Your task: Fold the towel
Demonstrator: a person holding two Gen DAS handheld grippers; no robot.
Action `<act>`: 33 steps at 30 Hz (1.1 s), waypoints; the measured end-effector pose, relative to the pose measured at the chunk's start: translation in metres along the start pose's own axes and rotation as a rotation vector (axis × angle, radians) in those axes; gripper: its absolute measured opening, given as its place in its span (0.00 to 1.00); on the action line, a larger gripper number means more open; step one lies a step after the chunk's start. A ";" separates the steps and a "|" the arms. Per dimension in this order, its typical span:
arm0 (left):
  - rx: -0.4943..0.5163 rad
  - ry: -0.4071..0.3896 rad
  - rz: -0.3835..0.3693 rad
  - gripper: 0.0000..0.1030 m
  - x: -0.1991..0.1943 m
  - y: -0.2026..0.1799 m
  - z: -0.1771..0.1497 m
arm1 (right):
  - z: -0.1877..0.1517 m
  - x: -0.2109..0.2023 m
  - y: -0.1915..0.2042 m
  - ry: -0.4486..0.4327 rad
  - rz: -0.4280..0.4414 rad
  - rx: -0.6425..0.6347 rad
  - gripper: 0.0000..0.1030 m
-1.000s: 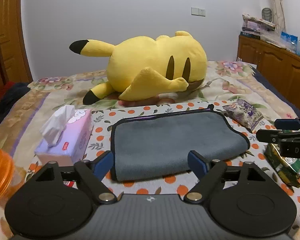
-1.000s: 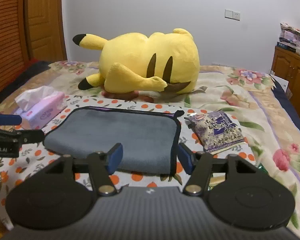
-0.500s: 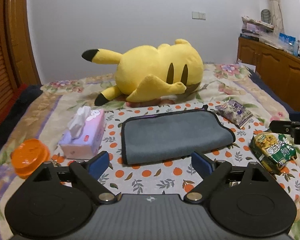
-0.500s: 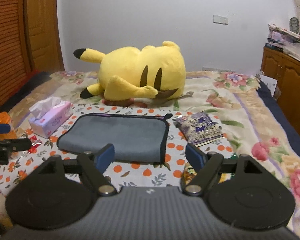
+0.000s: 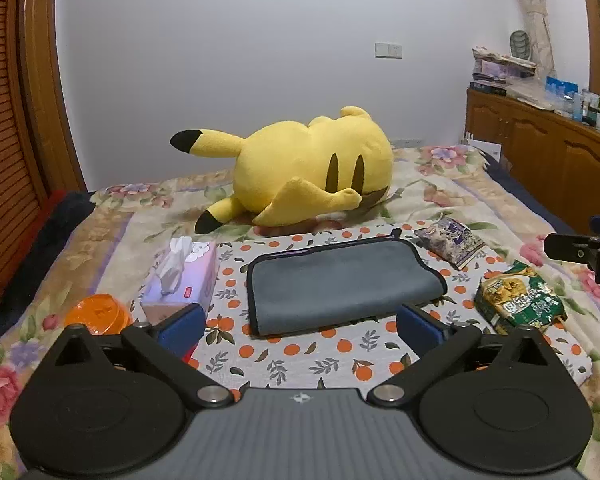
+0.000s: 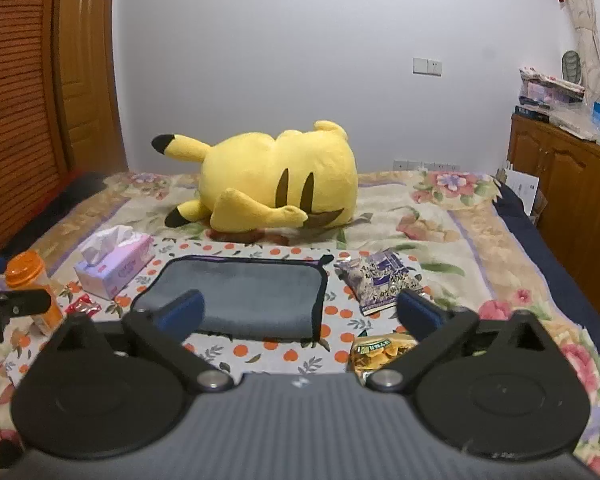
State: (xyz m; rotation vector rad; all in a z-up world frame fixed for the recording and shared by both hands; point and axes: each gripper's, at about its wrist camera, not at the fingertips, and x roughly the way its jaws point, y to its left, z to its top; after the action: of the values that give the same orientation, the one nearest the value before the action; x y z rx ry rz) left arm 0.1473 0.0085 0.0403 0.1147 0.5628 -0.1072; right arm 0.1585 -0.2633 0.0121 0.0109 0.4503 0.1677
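A grey towel with black trim (image 5: 342, 280) lies folded flat on an orange-dotted cloth (image 5: 300, 356) on the bed. It also shows in the right wrist view (image 6: 252, 296). My left gripper (image 5: 300, 326) is open and empty, held back from the towel's near edge. My right gripper (image 6: 300, 312) is open and empty, also held back from the towel, its left finger overlapping the towel's near left corner in view. Neither touches the towel.
A yellow plush toy (image 5: 312, 172) lies behind the towel. A pink tissue box (image 5: 184, 276) and an orange bottle (image 6: 32, 280) are on the left. A purple snack bag (image 5: 450, 242) and a green snack bag (image 5: 518, 304) are on the right. A wooden cabinet (image 5: 548, 152) stands right.
Both grippers have pulled back and up from the towel, so it looks smaller and farther. Both stay open. The towel has not moved.
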 end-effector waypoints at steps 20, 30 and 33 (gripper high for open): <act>-0.011 -0.025 0.036 1.00 -0.041 -0.008 -0.010 | -0.010 -0.037 0.010 -0.031 0.014 -0.008 1.00; -0.017 -0.022 0.003 1.00 -0.061 -0.021 -0.028 | -0.025 -0.055 0.018 -0.037 0.032 0.003 1.00; -0.019 -0.015 -0.002 1.00 -0.065 -0.024 -0.034 | -0.030 -0.057 0.021 -0.033 0.035 0.005 1.00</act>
State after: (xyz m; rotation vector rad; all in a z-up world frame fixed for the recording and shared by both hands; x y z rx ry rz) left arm 0.0716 -0.0056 0.0449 0.0945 0.5488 -0.1040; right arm 0.0914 -0.2531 0.0112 0.0266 0.4181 0.2006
